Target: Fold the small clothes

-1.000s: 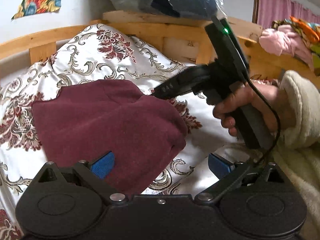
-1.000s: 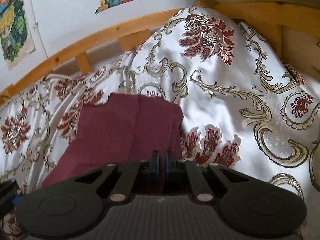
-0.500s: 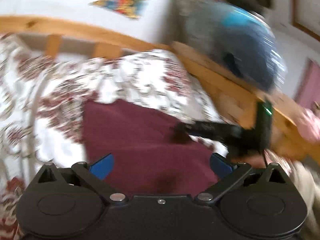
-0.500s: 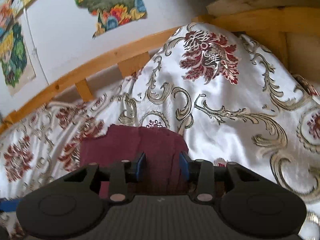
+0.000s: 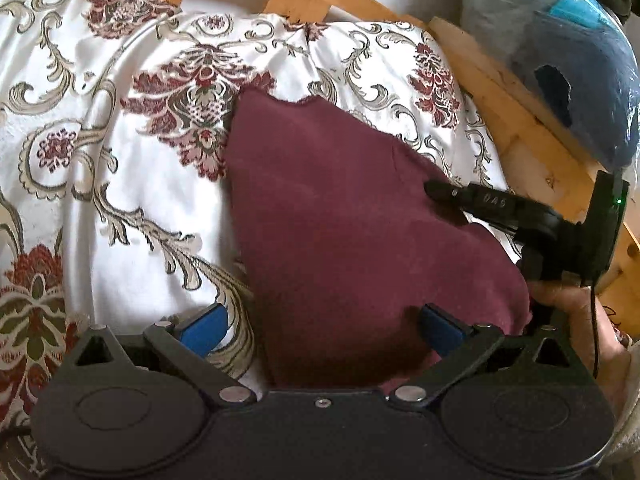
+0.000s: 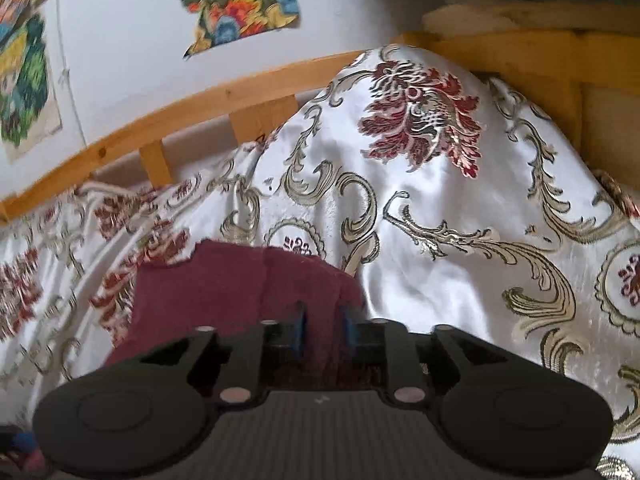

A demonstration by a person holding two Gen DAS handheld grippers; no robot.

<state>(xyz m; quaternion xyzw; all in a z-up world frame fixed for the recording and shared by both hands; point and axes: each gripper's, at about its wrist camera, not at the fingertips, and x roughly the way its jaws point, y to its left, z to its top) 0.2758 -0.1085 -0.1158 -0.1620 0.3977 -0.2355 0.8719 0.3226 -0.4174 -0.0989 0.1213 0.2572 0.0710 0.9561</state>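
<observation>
A maroon cloth [image 5: 340,220] lies folded on the patterned bedspread, with its ragged edge at the far side. My left gripper [image 5: 320,328] is open wide over the cloth's near end; its right pad [image 5: 440,328] is above the cloth and its left pad [image 5: 204,328] above the bedspread. In the left wrist view my right gripper [image 5: 434,191] rests its tip on the cloth's right edge. In the right wrist view the right gripper [image 6: 324,328] has its jaws opening, with a narrow gap between the blue pads. The maroon cloth [image 6: 240,288] lies in that gap, unpinched.
The white and red floral bedspread [image 5: 120,184] covers the bed and humps up at the back [image 6: 440,184]. A wooden bed rail [image 6: 200,96] runs behind it. A blue-grey bundle in plastic [image 5: 560,72] sits on the headboard. A hand [image 5: 568,312] holds the right gripper. Posters [image 6: 240,8] hang on the wall.
The right gripper's pads have parted from fully shut and released the cloth. The left gripper has rolled and shifted across, still open, so the cloth's near end now lies between its pads.
</observation>
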